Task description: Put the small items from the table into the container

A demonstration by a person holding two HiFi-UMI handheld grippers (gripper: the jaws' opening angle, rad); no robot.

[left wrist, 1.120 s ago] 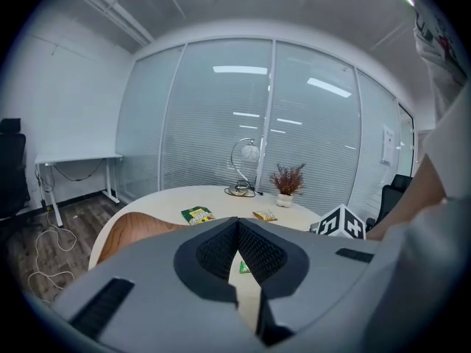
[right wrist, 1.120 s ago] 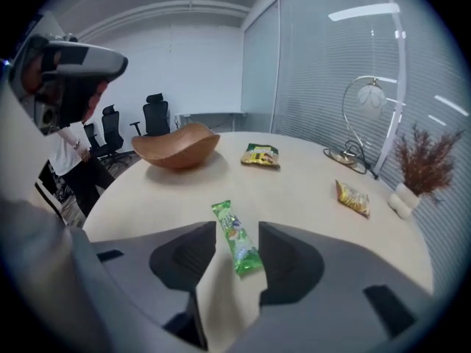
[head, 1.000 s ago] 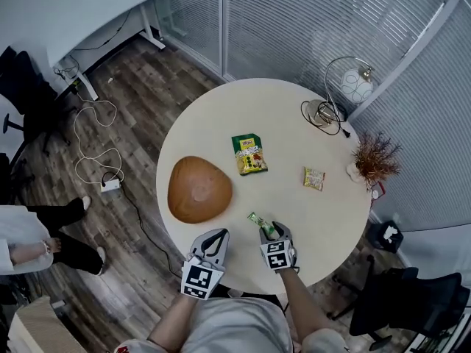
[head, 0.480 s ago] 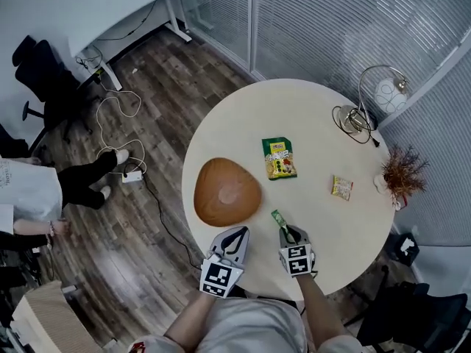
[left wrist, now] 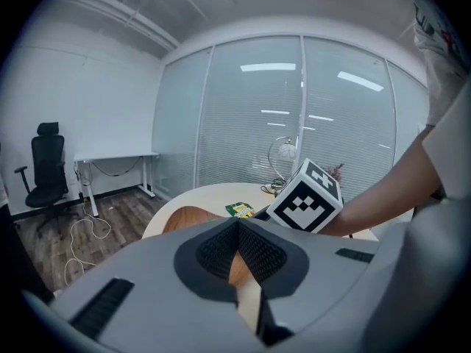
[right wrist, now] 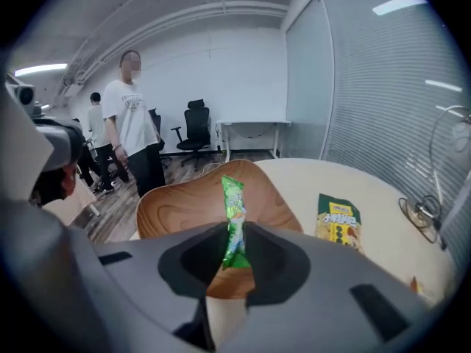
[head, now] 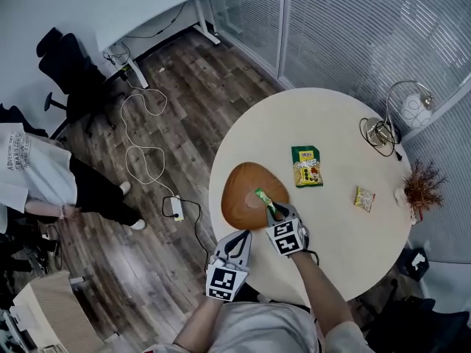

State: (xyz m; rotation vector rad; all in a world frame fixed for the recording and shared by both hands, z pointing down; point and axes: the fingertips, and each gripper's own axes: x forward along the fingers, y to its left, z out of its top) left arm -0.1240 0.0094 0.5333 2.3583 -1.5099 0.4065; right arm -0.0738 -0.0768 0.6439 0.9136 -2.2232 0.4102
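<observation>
My right gripper [head: 274, 210] is shut on a thin green sachet [head: 263, 198] and holds it over the right part of the brown wooden bowl [head: 243, 190]. In the right gripper view the sachet [right wrist: 234, 208] sticks up from between the jaws, with the bowl [right wrist: 184, 204] right behind it. A green-and-yellow snack packet [head: 307, 166] and a small yellow packet [head: 364, 198] lie on the round table [head: 346, 234]. My left gripper [head: 241, 238] hangs at the table's near edge below the bowl, its pads [left wrist: 254, 250] meeting with nothing between them.
At the table's far right stand a wire desk lamp [head: 383, 131] and a dried plant [head: 421, 186]. A person [head: 44, 175] stands on the wood floor to the left, by a cable and power strip [head: 176, 208]. Office chairs and a white desk are further back.
My right gripper has lifted the green sachet off the table and carried it left, over the bowl. The left gripper has shifted a little along the table's edge.
</observation>
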